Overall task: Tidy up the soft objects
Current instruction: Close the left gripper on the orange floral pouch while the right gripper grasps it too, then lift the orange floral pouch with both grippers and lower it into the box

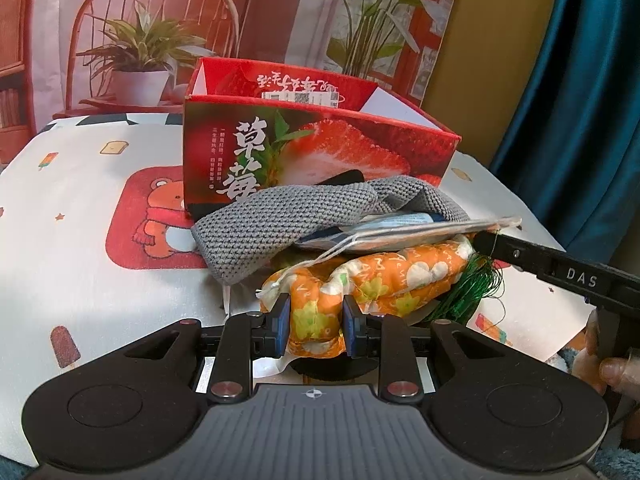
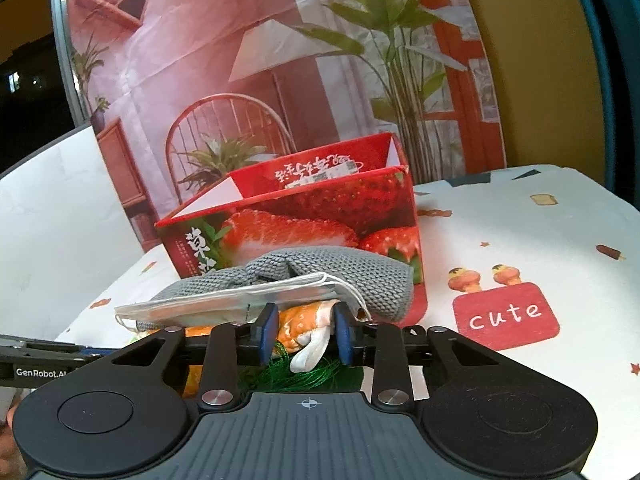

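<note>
An orange floral stuffed pouch (image 1: 384,276) with a green tassel (image 1: 468,292) lies in front of the red strawberry box (image 1: 320,148). My left gripper (image 1: 316,320) is shut on its near end. From the right, my right gripper (image 1: 486,240) reaches the tassel end. In the right wrist view the right gripper (image 2: 305,332) is shut on the pouch's orange and white tip (image 2: 304,320), above the tassel (image 2: 296,376). A grey knit cloth (image 1: 280,216) (image 2: 320,276) and a pale blue face mask (image 1: 400,230) (image 2: 240,300) rest on top of the pouch.
The open-topped box (image 2: 320,216) stands just behind the pile on a cartoon-print tablecloth (image 1: 80,240) (image 2: 520,240). A printed backdrop of a chair and plants hangs behind. A blue curtain (image 1: 580,120) is at the right. A person's hand (image 1: 616,368) holds the right gripper.
</note>
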{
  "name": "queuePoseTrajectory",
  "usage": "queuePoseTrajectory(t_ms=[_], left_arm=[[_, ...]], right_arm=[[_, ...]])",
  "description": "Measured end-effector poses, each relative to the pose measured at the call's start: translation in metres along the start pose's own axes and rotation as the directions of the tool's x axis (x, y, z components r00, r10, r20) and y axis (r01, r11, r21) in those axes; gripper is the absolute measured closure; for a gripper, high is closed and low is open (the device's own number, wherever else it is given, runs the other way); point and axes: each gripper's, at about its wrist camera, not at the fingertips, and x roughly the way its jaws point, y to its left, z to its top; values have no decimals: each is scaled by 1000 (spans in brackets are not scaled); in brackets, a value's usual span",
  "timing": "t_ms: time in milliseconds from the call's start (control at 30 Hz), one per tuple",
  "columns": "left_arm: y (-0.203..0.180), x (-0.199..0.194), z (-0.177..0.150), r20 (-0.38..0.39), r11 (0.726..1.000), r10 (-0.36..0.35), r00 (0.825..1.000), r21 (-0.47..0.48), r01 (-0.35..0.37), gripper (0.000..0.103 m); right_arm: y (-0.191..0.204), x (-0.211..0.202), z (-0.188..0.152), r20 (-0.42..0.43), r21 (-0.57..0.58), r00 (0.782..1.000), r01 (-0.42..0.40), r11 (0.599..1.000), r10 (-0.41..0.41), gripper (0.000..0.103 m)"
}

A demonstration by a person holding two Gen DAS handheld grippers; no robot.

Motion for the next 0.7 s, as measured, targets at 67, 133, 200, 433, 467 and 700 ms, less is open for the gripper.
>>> queuePoseTrajectory(t_ms=[67, 133, 200, 433, 467, 700], left_arm=[[0, -3, 3, 20, 1000, -1, 1000, 1, 1, 78], [0, -7, 6, 44, 1000, -7, 999, 1, 7, 79], [-1, -11, 11, 70, 1000, -11, 998, 9, 10, 80], [-4, -24, 33, 140, 1000, -28, 990, 14, 26, 80], [-5, -26, 37, 148, 999, -32, 988, 10, 31, 80], [-12, -43, 53, 190, 998, -55, 980, 5, 55, 80]], right_arm=[[1, 0, 2, -8, -12, 1000, -4, 1000, 3, 84], [1, -2, 7, -10, -13, 1000, -16, 1000, 16, 86], [0, -5, 13, -3, -8, 1000, -27, 1000, 27, 86], [-1, -13, 40, 33, 25, 997, -66, 998, 65, 86], [-1, -14, 43, 38, 33, 997, -72, 997, 71, 86], [-5, -23, 67, 76, 71, 992, -106, 992, 101, 86]])
